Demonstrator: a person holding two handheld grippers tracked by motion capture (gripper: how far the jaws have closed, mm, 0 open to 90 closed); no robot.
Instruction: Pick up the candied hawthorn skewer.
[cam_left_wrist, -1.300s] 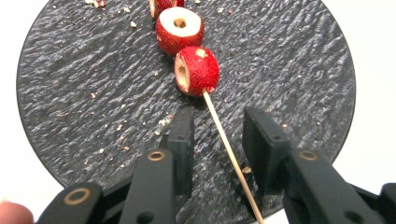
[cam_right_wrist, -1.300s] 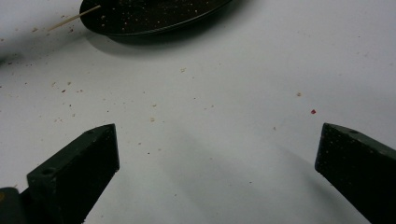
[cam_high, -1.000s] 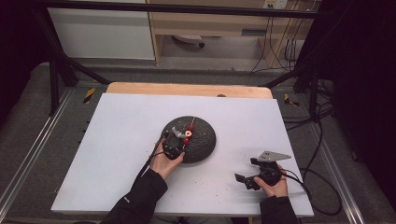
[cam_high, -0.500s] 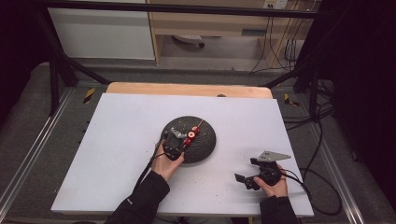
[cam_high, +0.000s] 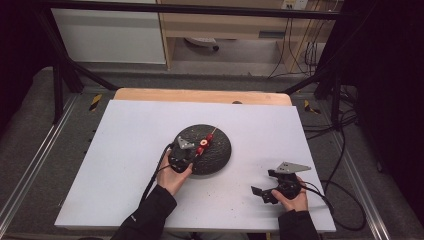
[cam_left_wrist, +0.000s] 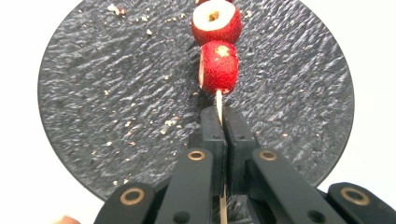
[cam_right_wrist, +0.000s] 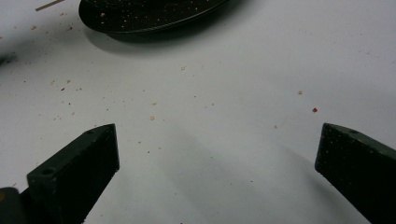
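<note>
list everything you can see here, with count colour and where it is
plate: 1, black, textured, round, middle of the table
skewer: 1, thin pale wood, over the plate, its bare end clamped in the left gripper
fruit pieces: at least 2, red, threaded on the skewer above the plate
crumbs: many, pale and reddish, scattered on the plate and the table
table: 1, white top with a wooden edge at the far side
cables: several, dark, on the floor beyond the table at right
left gripper: 1, black, fingers shut on the skewer, at the near edge of the plate
right gripper: 1, black, fingers wide apart and nothing between them, low over the table near its front right
</note>
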